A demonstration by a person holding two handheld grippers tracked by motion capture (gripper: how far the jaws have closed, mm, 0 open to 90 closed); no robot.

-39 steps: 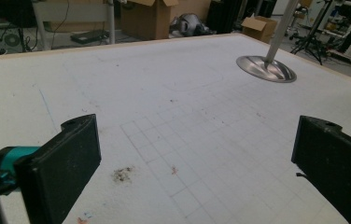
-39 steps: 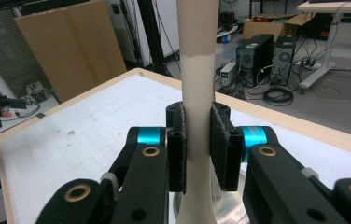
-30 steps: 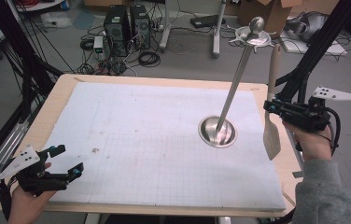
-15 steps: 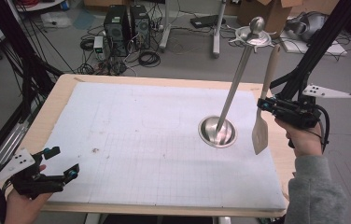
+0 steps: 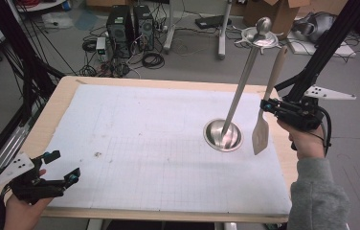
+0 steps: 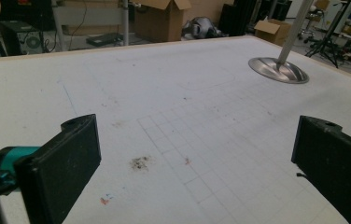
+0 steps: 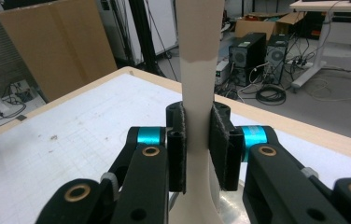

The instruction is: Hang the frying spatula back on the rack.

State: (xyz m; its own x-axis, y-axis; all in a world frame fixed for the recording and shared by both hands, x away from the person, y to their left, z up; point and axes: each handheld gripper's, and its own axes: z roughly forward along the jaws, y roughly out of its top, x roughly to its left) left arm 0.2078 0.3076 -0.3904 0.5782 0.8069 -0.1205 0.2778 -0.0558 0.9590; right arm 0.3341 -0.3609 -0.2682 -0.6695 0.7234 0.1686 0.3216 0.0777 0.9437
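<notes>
A pale beige spatula (image 5: 266, 105) hangs upright in the air at the table's right side, blade down, handle up. My right gripper (image 5: 266, 106) is shut on its neck; the right gripper view shows the two pads (image 7: 178, 144) pressing on the spatula (image 7: 197, 84). Just left of it stands a steel utensil stand (image 5: 238, 91), a tilted pole on a round dished base (image 5: 222, 135) with a hooked ring near its top. At the near left corner my left gripper (image 5: 58, 167) rests open, its jaws wide apart over the bare mat (image 6: 164, 116).
A white gridded mat (image 5: 159, 143) covers the wooden table (image 5: 68, 86). Beyond the far edge are computer towers (image 5: 128, 26), cables and cardboard boxes (image 5: 283, 9) on the floor. Black frame struts (image 5: 321, 52) rise at the right and left.
My right gripper has carried the spatula left, toward the stand's base, and lifted it slightly. The left gripper has stayed where it was.
</notes>
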